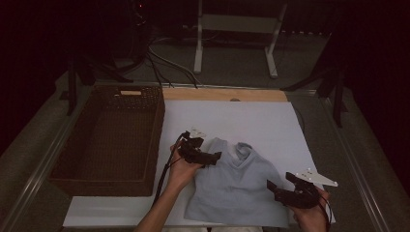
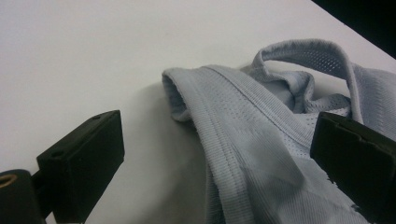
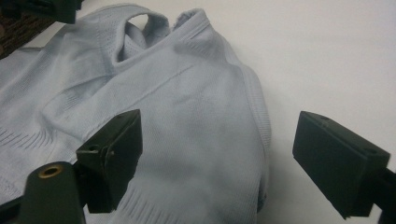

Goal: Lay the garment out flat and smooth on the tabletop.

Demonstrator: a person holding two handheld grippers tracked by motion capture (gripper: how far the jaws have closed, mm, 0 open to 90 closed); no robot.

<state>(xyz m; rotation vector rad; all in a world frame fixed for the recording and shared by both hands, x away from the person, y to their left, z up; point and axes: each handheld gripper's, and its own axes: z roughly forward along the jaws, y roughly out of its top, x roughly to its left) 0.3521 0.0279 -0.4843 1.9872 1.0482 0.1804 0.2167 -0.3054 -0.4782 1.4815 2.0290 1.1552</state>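
A pale blue knit garment (image 1: 235, 183) lies flat on the white table top (image 1: 251, 121), neck opening toward the far side. My left gripper (image 1: 216, 155) hovers at its upper left shoulder, jaws open, straddling the shoulder edge (image 2: 205, 107). My right gripper (image 1: 274, 185) is open at the garment's right side, one jaw over the cloth (image 3: 187, 116) and the other over bare table. Neither holds anything.
A dark woven basket (image 1: 112, 140) stands to the left of the white surface. A wooden strip (image 1: 225, 94) runs along the far edge. Behind the table are cables and a metal stand's legs (image 1: 234, 43) on the floor.
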